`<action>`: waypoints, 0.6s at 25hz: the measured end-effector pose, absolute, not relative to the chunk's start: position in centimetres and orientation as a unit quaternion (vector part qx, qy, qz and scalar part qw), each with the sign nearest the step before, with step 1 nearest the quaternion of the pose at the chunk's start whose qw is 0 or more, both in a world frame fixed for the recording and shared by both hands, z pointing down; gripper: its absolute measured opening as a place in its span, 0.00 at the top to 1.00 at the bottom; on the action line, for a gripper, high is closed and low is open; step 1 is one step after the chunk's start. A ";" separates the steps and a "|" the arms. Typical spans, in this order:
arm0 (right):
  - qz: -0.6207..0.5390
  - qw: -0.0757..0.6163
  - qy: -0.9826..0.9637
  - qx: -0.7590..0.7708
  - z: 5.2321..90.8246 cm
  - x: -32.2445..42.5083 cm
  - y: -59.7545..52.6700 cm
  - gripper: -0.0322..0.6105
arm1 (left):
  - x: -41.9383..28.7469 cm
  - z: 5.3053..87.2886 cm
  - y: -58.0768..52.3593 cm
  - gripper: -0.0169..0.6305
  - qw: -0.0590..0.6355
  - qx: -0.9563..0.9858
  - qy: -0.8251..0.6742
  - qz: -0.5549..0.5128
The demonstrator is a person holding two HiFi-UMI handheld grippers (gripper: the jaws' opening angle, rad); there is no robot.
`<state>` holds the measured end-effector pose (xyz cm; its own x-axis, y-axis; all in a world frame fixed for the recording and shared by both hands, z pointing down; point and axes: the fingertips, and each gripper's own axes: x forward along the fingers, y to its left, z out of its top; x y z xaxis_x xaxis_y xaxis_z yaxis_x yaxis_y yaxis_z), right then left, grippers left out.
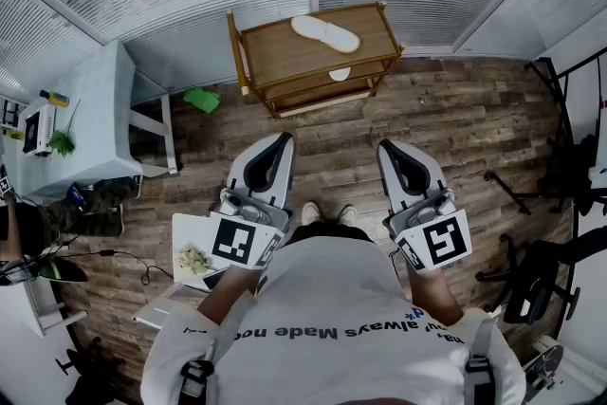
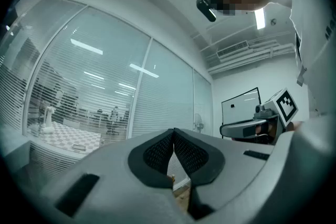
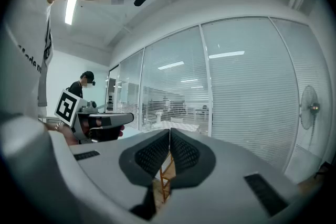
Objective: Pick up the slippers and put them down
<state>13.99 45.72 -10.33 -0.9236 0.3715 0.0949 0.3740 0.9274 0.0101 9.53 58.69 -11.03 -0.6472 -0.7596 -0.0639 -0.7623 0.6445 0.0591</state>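
Grey jaws meet on nothing on both the left gripper [image 2: 173, 136] and the right gripper [image 3: 169, 136], each held level. The reach looks not yet begun; next comes stepping to the wooden shoe rack [image 1: 281, 55] and opening up. Only the head view shows the white slipper [image 1: 325, 32] by the top shelf's far edge (a second slipper [image 1: 340, 73] peeks out below). The gripper views mostly show blinds [image 2: 105, 92].

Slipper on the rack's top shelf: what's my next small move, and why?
Probably step toward the wooden rack. The slipper lies on its top shelf, across the floor from the left gripper and right gripper, both near the body with jaws shut and empty.
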 end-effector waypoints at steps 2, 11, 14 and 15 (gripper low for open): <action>-0.014 0.041 -0.981 -0.187 -10.5 13.8 46.4 0.93 | 9.5 -11.0 59.4 0.96 0.013 -0.420 0.906 0.043; -0.024 0.028 -0.982 -0.186 -10.6 13.1 49.6 0.92 | 8.9 -10.3 62.5 0.96 0.015 -0.422 0.905 0.038; -0.021 0.035 -0.980 -0.193 -10.3 12.8 50.2 0.92 | 8.7 -10.1 62.9 0.96 0.011 -0.422 0.906 0.045; -0.021 0.037 -0.980 -0.194 -10.2 12.6 50.3 0.92 | 8.7 -10.1 62.9 0.96 0.011 -0.422 0.905 0.046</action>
<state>12.63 50.26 -10.23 -0.9221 0.3784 0.0805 0.3815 0.9240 0.0272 8.67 62.94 -10.08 -0.6431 -0.7634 -0.0595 -0.7655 0.6391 0.0746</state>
